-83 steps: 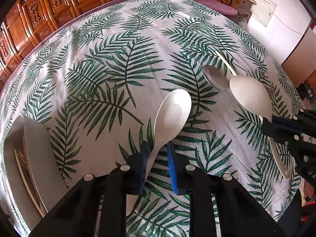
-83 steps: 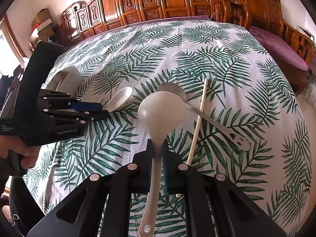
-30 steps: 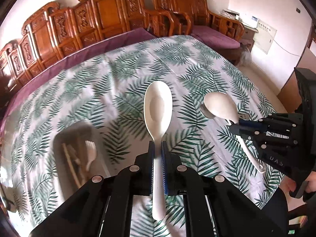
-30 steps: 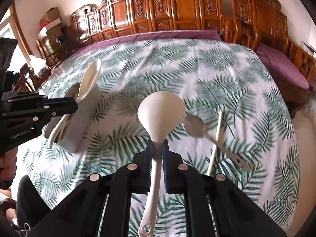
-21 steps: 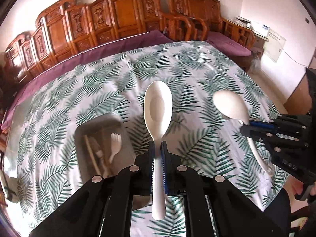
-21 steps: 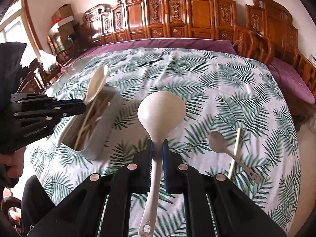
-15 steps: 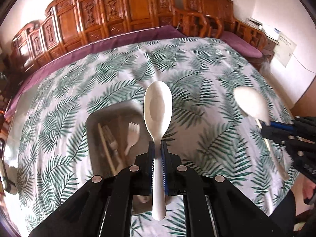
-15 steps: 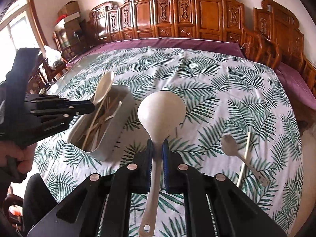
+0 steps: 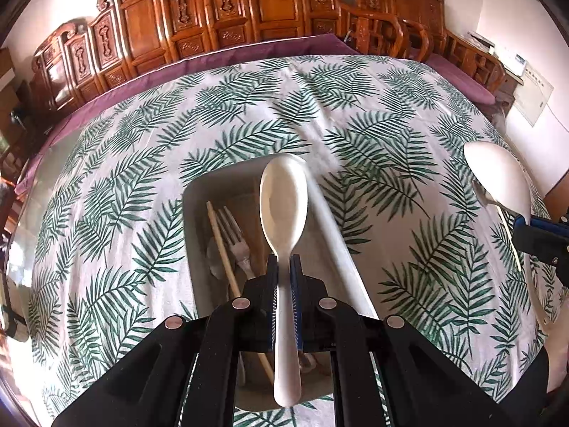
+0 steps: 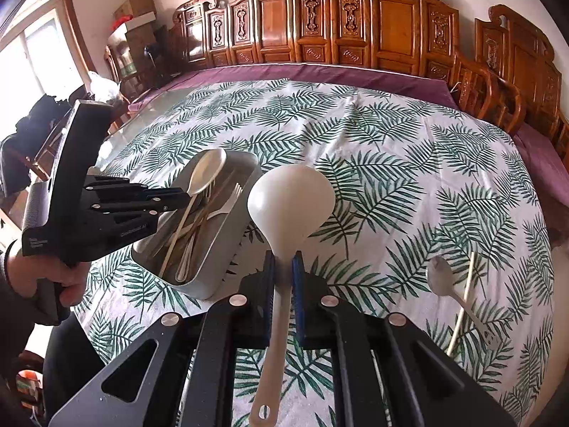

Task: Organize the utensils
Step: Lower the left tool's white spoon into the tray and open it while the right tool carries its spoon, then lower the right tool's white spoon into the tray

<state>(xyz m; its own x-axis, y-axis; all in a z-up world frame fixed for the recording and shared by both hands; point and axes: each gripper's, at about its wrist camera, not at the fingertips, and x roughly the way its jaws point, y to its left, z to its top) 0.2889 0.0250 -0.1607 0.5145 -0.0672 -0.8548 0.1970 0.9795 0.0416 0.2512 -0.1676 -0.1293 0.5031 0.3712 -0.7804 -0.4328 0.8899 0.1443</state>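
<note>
My left gripper point(image 9: 283, 267) is shut on the handle of a white rice spoon point(image 9: 283, 206) and holds it in the air over the grey tray point(image 9: 330, 227), which holds a chopstick point(image 9: 222, 245), a fork point(image 9: 236, 242) and other utensils. My right gripper point(image 10: 283, 261) is shut on the handle of a white ladle point(image 10: 290, 203), held above the table to the right of the tray point(image 10: 227, 238). The left gripper point(image 10: 174, 197) with its rice spoon point(image 10: 208, 172) shows over the tray in the right wrist view. The ladle point(image 9: 498, 181) shows at the right edge of the left wrist view.
A metal spoon point(image 10: 448, 284) and a single chopstick point(image 10: 464, 295) lie on the leaf-print tablecloth point(image 10: 391, 163) at the right. Carved wooden chairs point(image 10: 320, 28) ring the far side of the table. A person's hand point(image 10: 67, 284) holds the left gripper at the table's left edge.
Both grippers lifted their utensils off the cloth and carried them left. The left gripper's rice spoon has moved from beside the tray to over it. The ladle followed, nearer the tray.
</note>
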